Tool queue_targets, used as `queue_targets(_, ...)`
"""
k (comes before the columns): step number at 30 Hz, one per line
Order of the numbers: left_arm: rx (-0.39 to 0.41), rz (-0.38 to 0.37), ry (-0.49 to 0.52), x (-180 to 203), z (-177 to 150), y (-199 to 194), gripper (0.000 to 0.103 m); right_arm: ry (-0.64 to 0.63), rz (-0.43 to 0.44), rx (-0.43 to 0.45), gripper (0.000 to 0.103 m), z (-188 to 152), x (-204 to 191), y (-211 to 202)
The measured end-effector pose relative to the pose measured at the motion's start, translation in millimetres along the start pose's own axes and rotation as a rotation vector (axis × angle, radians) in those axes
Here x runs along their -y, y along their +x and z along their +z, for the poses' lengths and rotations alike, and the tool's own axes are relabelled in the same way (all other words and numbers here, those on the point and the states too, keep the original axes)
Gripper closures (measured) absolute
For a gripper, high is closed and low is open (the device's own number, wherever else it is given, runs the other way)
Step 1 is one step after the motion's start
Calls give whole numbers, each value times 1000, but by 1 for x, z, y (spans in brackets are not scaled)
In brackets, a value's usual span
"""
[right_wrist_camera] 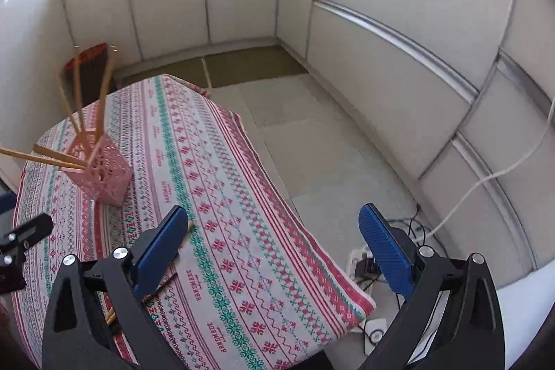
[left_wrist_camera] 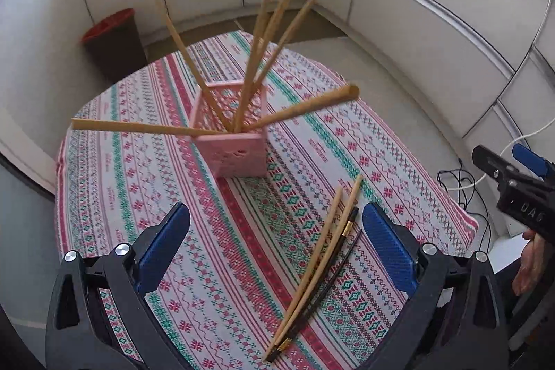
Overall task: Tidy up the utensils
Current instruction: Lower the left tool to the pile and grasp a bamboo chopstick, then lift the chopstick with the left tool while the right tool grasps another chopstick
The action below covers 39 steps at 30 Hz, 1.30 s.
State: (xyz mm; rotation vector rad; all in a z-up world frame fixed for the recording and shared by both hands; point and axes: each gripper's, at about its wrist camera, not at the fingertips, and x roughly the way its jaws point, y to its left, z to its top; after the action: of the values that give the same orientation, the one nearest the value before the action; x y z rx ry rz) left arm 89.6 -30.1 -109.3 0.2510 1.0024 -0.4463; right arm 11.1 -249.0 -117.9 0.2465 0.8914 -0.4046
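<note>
A pink lattice holder [left_wrist_camera: 236,134] stands upright on the patterned tablecloth [left_wrist_camera: 121,182], and several wooden chopsticks [left_wrist_camera: 258,54] fan out of it. Loose chopsticks [left_wrist_camera: 322,262], two wooden and some dark ones, lie in a bundle on the cloth nearer to me, just inside the right finger of my left gripper [left_wrist_camera: 275,214]. That gripper is open and holds nothing. My right gripper [right_wrist_camera: 274,214] is open and empty over the table's right edge. Its left finger [right_wrist_camera: 163,248] hides most of the loose chopsticks [right_wrist_camera: 163,286]. The holder [right_wrist_camera: 104,172] stands at the far left of the right wrist view.
A dark bin with a red liner [left_wrist_camera: 111,37] stands on the floor beyond the table. White cabinets [right_wrist_camera: 381,75] line the walls. Cables and a power strip [right_wrist_camera: 364,262] lie on the floor right of the table. A hand [left_wrist_camera: 527,266] shows at the right edge.
</note>
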Motion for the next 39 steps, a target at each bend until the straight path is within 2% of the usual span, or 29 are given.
queue_targets(2,-40,8,34,14,-4,18,11,59,41,-57,7,0,11,8)
queue_targets(6,-122,22,105,40,-13,53,31,177,110,-170,7,-6,28,26)
queue_targets(7,-133,33,118,44,-15,59,36,201,133,-199,7,-7,31,30)
queue_targets(11,-147,76,153,57,-17,82,42,272,181,-296,7,-13,40,42)
queue_targets(12,-154,81,154,58,-16,88,47,280,186,-310,7,-14,39,45)
queue_targets(23,-195,67,163,66,-3,116,52,320,165,-349,7,-16,53,56)
queue_targets(27,-239,62,183,65,-7,135,72,329,176,-372,7,-16,52,61)
queue_targets(29,-215,44,199,65,-9,136,81,326,170,-382,7,-17,48,64)
queue_targets(30,-214,33,205,66,-10,135,91,322,164,-385,7,-17,46,65)
queue_targets(31,-212,30,210,66,-12,135,93,316,155,-386,7,-16,42,67)
queue_targets(34,-169,14,224,62,-19,128,94,285,130,-387,7,-12,25,76)
queue_targets(36,-124,33,235,57,-24,116,95,276,130,-397,7,-9,12,84)
queue_targets(39,-56,34,218,43,-29,84,96,270,147,-433,7,-10,-9,99)
